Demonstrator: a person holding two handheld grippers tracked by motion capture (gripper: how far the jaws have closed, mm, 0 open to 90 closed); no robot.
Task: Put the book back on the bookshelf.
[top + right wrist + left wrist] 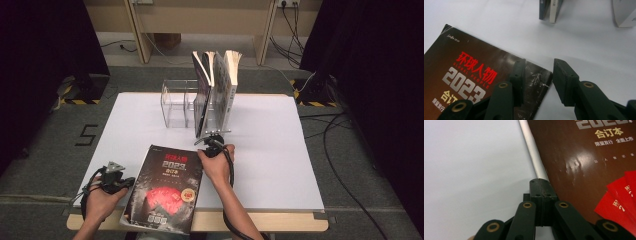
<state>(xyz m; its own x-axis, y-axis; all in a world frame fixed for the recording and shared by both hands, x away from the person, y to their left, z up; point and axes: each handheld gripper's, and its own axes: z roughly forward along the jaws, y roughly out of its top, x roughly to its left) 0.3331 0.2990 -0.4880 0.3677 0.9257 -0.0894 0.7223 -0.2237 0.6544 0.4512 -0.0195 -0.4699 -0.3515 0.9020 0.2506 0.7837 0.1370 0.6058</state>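
The dark magazine [164, 190] lies flat on the white tabletop [270, 150], its near edge hanging over the tabletop's front edge, well short of the clear rack [176, 102] where other books [216, 85] stand upright; the work in hand looks like getting this magazine up and into that rack.

The right gripper [214, 141] sits at the magazine's far right corner, jaws parted to a middling gap with nothing pinched; the right gripper view has one jaw over the cover and the other out over bare tabletop, so the corner lies between them but unclamped. The left gripper [114, 176] rests just left of the magazine's spine edge, jaws pressed fully together on nothing.

To do the pick well, I judge the right gripper should tilt so one jaw slides under the corner rather than riding on top; a glossy cover will slip, so bite deep past the creased corner; the left gripper can brace the spine edge to stop the magazine skating away.

The high view gives the whole layout: rack, standing books, overhang at the tabletop's front; the right gripper view [536, 80] alone shows the scuffed, bent corner and the jaw straddle; the left gripper view [541, 192] shows the closed jaw tips touching the magazine's pale page edge.
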